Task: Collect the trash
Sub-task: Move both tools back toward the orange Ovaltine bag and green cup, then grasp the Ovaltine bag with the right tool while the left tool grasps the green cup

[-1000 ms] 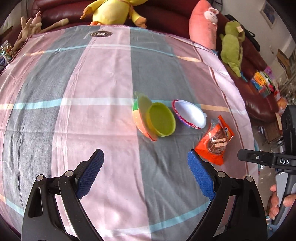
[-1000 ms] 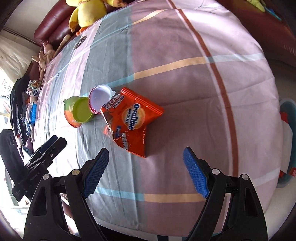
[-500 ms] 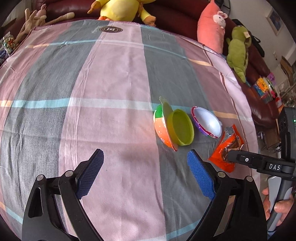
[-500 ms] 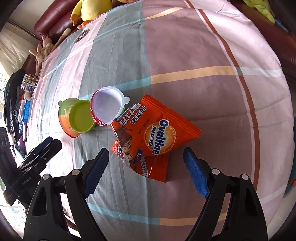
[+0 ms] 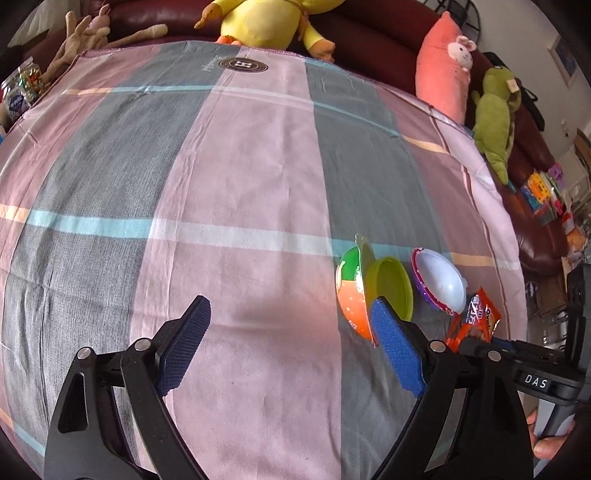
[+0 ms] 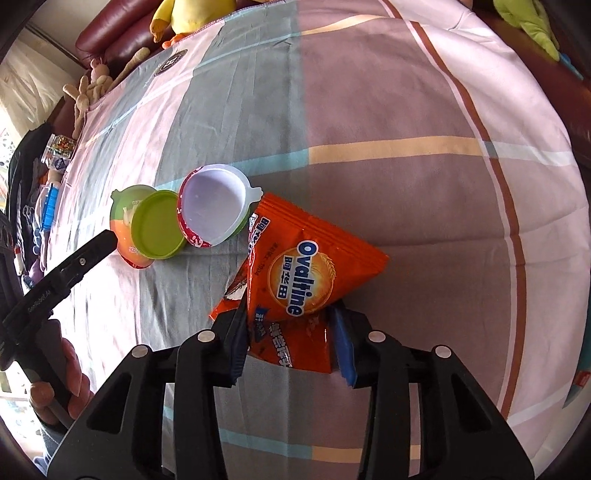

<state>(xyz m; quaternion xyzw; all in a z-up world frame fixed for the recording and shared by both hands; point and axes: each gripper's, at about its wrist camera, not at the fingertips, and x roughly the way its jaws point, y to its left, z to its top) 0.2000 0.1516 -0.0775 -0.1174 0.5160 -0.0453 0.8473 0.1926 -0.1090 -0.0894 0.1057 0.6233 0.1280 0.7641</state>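
Observation:
An orange Ovaltine wrapper (image 6: 306,266) lies crumpled on the checked cloth (image 6: 406,184). My right gripper (image 6: 288,314) is closing, and its blue pads press on the wrapper's near end from both sides. To the left of the wrapper a white cup with a purple rim (image 6: 214,205) lies tipped, next to a green lid (image 6: 157,229) and an orange-green cup (image 6: 123,229). In the left wrist view my left gripper (image 5: 290,310) stands wide, closing slightly, with only cloth between its fingers. Its right fingertip sits just in front of the orange-green cup (image 5: 349,295).
A yellow plush duck (image 5: 266,18), a pink pillow (image 5: 443,62) and a green plush (image 5: 495,118) line the dark red sofa beyond the cloth's far edge. A glass jar (image 5: 18,88) stands at the far left. A hand (image 6: 70,373) holds the left gripper's handle.
My right gripper came down over the orange wrapper and its jaws closed onto it. My left gripper shifted left and lower, so the cups now sit by its right finger.

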